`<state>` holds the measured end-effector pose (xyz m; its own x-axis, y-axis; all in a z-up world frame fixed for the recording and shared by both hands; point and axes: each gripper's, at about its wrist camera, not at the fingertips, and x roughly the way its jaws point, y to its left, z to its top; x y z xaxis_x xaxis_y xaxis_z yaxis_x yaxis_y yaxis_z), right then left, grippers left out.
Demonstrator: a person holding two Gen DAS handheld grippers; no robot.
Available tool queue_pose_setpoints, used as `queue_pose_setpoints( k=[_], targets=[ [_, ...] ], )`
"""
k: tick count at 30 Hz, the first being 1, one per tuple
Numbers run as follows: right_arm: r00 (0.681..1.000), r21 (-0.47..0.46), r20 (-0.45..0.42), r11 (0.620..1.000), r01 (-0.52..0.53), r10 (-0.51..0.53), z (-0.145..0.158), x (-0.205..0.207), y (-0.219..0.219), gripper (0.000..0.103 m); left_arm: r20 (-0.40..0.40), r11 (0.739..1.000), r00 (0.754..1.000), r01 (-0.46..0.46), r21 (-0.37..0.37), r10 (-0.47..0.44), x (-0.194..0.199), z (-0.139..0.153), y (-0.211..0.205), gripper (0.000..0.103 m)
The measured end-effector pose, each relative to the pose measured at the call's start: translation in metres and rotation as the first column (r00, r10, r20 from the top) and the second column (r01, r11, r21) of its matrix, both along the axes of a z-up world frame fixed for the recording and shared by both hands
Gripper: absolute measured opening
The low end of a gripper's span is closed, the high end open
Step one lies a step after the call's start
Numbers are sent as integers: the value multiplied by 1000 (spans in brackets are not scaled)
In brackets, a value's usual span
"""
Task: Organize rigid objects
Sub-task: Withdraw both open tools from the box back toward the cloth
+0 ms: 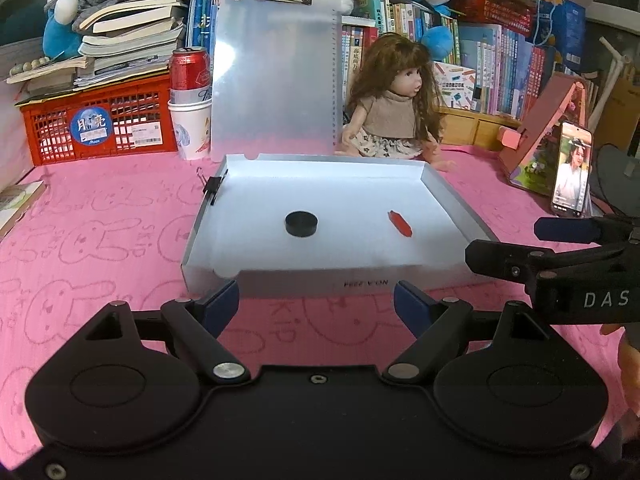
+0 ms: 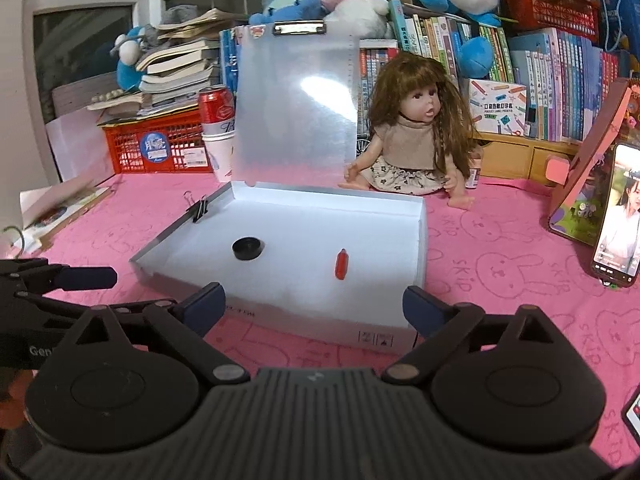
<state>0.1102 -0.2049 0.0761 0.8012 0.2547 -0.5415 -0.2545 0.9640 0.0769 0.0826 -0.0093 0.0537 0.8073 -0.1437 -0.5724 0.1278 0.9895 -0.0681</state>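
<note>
Right wrist alone shows a small bottle (image 2: 473,176) beside doll (image 2: 416,136).

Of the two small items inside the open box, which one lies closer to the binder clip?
The black round puck; the red capsule-shaped piece lies farther from the binder clip, toward the opposite wall.

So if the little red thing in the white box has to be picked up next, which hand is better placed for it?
Probably the right. The red piece lies in the right half of the white box, almost straight ahead of the open, empty right gripper. From the left gripper it sits off to the side, with the black disc nearer.
</note>
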Motion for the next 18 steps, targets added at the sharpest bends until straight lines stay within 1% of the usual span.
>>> queue_pose_setpoints(
  k=[5, 11, 15, 18],
  targets=[
    [999, -45, 38, 999, -22, 24, -3, -18, 2, 102, 11, 1000, 1000, -2, 10, 2, -18, -5, 5, 84],
    [997, -105, 67, 994, -36, 43, -10, -40, 2, 103, -3, 1000, 1000, -8, 30, 8, -40, -16, 15, 84],
    [996, -152, 88, 988, -19, 33, -19, -56, 2, 103, -10, 999, 1000, -22, 28, 22, -55, -24, 22, 84],
    [995, -164, 95, 986, -11, 27, -26, -67, 0, 103, -15, 999, 999, -30, 21, 30, -65, -29, 28, 84]
  ],
)
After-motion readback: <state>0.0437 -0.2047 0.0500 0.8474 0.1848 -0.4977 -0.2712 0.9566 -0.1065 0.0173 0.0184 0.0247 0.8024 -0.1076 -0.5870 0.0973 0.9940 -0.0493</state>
